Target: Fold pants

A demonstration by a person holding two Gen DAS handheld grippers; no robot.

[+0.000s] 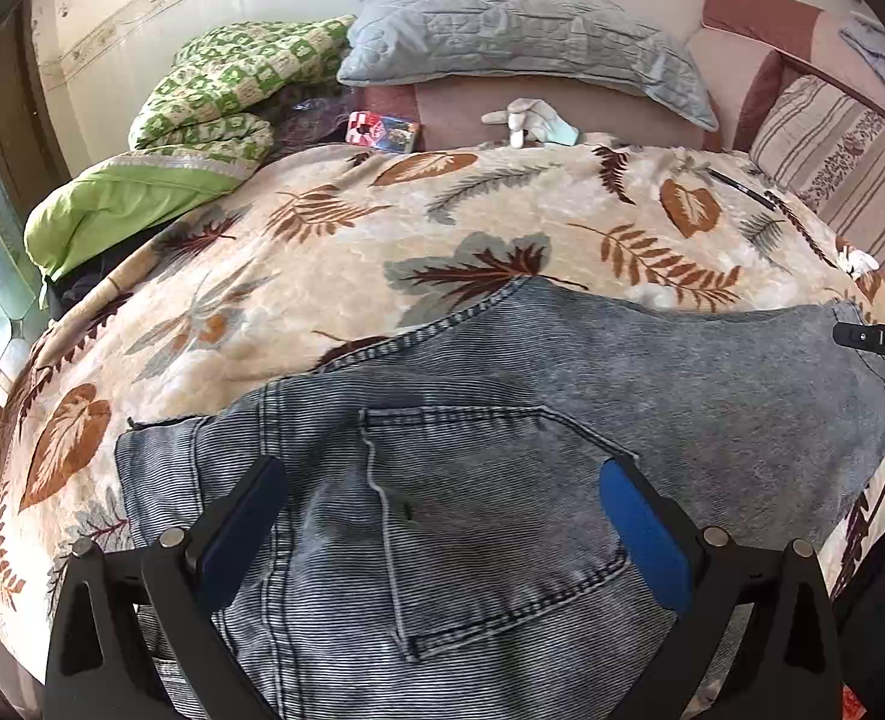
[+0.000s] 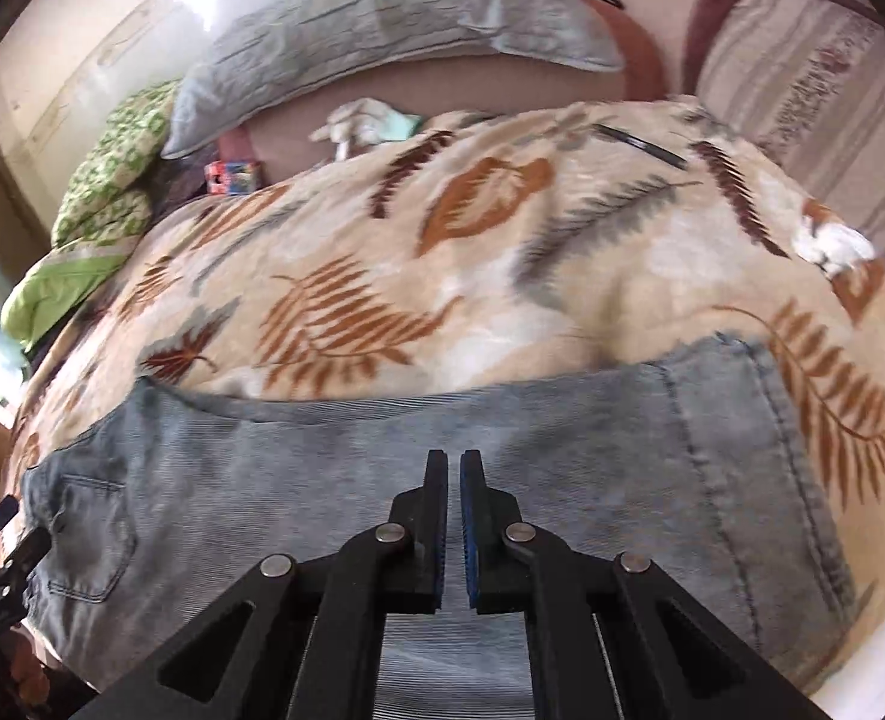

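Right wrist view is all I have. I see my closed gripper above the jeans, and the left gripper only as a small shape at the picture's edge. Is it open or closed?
Observer: Open. The left gripper has its jaws wide apart and nothing is clamped between them.
Operator: What part of the jeans is in front of it?
Observer: The back pocket of the jeans, facing up, seen between its two fingers.

text: "DAS" in white letters | on: small black device (image 1: 877, 337) at the right edge of the left wrist view | other print: colourful box (image 1: 384, 131) near the pillow, lettering too small to read
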